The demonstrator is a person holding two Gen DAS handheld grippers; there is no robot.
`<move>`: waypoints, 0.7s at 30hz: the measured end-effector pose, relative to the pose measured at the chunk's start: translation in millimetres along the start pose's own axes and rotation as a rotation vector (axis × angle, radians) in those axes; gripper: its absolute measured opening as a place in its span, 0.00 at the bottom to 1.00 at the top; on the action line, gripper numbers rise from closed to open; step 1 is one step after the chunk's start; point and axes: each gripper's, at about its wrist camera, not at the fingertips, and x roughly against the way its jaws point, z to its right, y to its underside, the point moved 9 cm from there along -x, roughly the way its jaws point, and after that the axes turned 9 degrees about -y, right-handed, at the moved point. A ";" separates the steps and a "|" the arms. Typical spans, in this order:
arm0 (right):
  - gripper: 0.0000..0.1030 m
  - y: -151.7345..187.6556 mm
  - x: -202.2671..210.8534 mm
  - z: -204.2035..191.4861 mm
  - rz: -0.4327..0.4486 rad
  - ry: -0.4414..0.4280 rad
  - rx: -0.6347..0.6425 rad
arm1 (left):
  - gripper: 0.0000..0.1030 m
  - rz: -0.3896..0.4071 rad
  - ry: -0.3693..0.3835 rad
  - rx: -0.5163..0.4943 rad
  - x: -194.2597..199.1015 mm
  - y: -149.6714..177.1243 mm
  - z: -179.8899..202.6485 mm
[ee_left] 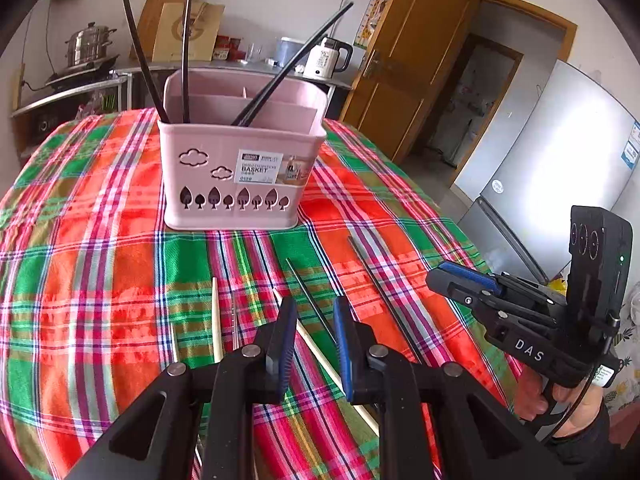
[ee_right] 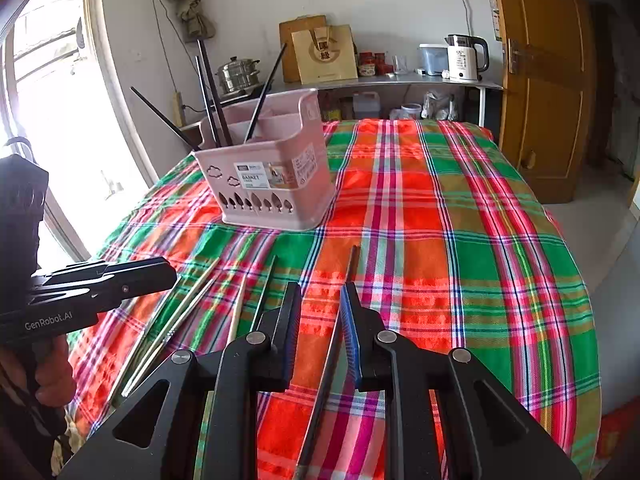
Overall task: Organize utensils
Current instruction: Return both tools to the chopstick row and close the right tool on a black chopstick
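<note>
A pink utensil basket (ee_left: 224, 216) (ee_right: 316, 196) stands on the plaid tablecloth (ee_left: 80, 280), with several black chopsticks (ee_left: 140, 52) (ee_right: 212, 92) upright in it. Loose chopsticks lie in front of it: pale wooden ones (ee_left: 216, 320) (ee_right: 236, 312), thin metal ones (ee_right: 176, 320) and dark ones (ee_left: 380, 284). My left gripper (ee_left: 315, 304) hovers open just above a pale chopstick (ee_left: 316, 344) and a dark one (ee_left: 310, 296). My right gripper (ee_right: 321, 292) is open above a dark chopstick (ee_right: 320, 384) lying on the cloth under its gap. Neither holds anything.
Behind the table a counter (ee_right: 400, 82) carries a white kettle (ee_right: 464, 58), a steamer pot (ee_right: 238, 76) and a paper bag. A wooden door (ee_right: 548, 100) and a grey fridge (ee_left: 560, 152) are to the right, a window (ee_right: 52, 120) to the left. The table's right edge (ee_left: 460, 224) drops off.
</note>
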 end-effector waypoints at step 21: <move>0.11 11.2 -64.4 25.9 -0.150 0.026 -0.011 | 0.18 -0.179 -0.007 0.042 -87.0 4.2 6.7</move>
